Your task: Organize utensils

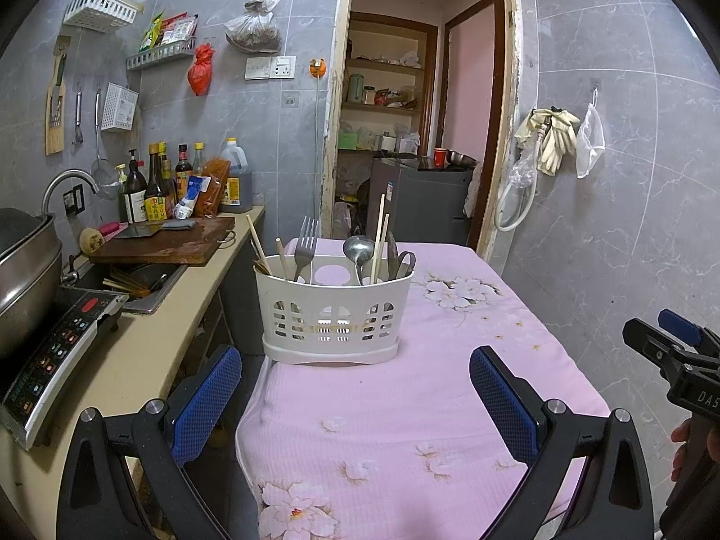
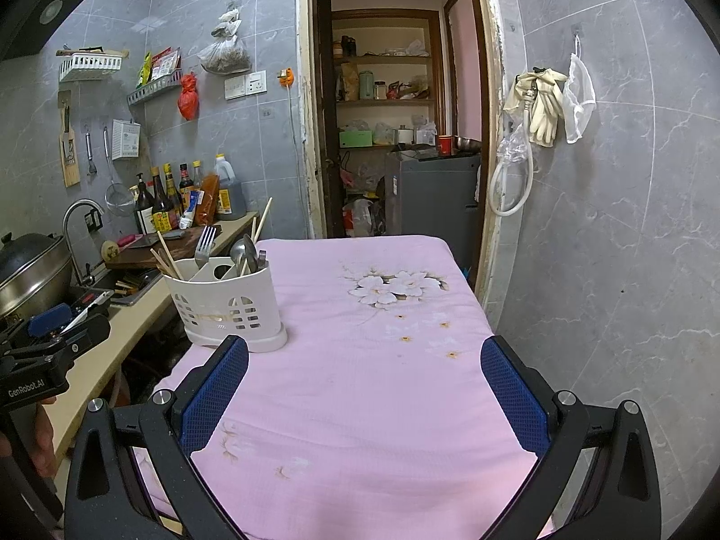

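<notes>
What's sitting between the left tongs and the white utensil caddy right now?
Nothing but bare pink floral tablecloth: the left wrist view shows the open left tongs short of the utensil caddy, with no loose utensils in that stretch.

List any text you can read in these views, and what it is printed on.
"GenRobot.AI": on the left tool's black body, right wrist view.
"DAS", cut off by the frame edge: on the right tool's body, left wrist view.
Bottle labels, cooker panel, hanging white basket: too small or blurred to read.

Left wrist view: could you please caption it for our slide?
Open left gripper faces a white utensil caddy on the pink floral cloth.
</notes>
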`<state>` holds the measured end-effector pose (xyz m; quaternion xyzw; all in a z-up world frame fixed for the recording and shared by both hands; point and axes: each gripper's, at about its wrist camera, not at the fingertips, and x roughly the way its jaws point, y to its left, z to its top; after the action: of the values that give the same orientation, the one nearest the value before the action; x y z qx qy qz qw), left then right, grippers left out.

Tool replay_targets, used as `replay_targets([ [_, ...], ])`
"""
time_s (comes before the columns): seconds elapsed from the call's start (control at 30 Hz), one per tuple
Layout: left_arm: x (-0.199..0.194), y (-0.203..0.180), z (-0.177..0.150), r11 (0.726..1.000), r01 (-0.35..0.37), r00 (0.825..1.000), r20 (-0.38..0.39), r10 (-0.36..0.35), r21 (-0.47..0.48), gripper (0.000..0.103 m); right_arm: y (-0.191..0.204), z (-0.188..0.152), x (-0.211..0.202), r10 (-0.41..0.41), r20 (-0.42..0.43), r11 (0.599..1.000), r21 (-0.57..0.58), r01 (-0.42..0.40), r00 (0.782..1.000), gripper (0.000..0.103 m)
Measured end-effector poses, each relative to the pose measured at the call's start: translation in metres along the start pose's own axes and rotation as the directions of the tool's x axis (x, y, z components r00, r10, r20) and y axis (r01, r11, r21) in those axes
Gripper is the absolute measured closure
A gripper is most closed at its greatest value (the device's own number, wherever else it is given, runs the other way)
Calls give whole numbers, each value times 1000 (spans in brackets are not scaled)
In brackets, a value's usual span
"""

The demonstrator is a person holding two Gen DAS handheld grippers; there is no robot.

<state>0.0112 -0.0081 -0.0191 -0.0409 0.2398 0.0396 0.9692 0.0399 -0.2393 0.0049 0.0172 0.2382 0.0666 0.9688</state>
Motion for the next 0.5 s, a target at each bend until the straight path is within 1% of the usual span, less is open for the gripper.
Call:
replay_targets([
  [0.5, -1, -2, -1, 1000, 1, 1000, 2, -1, -1, 1, 0, -2, -1, 4, 2, 1000, 0, -4, 1000, 1],
])
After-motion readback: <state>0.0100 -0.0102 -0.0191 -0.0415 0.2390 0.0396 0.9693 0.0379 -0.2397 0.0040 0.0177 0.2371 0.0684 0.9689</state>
